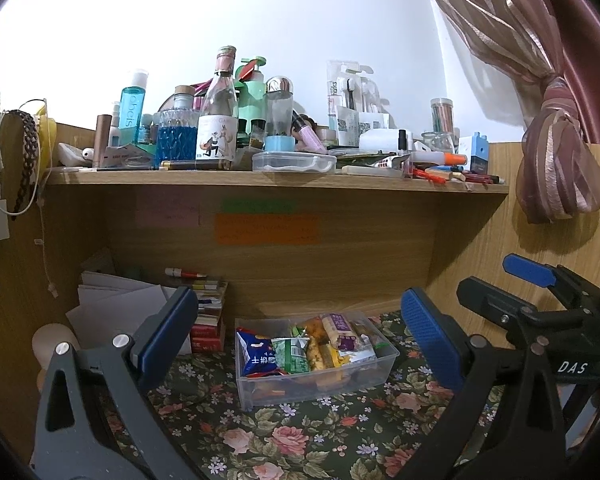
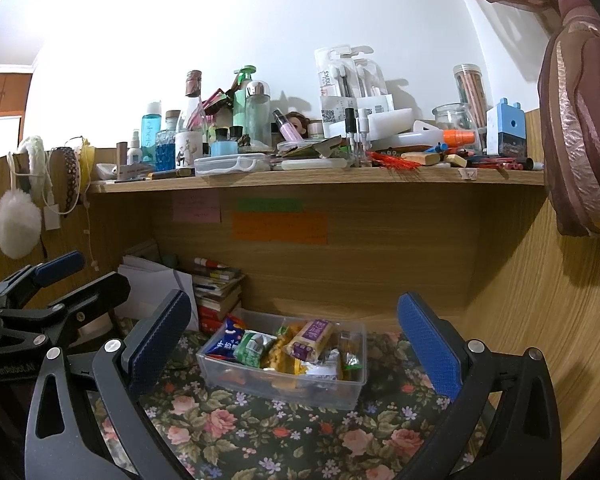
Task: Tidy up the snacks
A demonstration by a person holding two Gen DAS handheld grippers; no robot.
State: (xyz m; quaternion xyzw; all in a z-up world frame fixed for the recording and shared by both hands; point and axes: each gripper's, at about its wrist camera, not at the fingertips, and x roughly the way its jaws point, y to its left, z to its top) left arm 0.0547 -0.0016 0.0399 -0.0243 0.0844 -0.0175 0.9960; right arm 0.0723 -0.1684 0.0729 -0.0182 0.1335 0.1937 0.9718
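At far left, a stack of white papers (image 1: 116, 300) and a pile of small books (image 1: 210, 316) against the wooden back panel. Left gripper (image 1: 300, 336) with blue-padded fingers spread wide, holding nothing, above the dark floral tablecloth (image 1: 300, 432). Between those fingers, farther back, a clear rectangular plastic bin (image 1: 320, 388) resting on the cloth, filled with snacks: blue snack packet (image 1: 256, 354), green packet (image 1: 290, 354), purple-labelled bar (image 1: 342, 330). To the right, right gripper (image 2: 296, 340) likewise spread wide and empty, same bin (image 2: 284, 388) ahead. Overhead, a cluttered wooden shelf (image 1: 276, 182).
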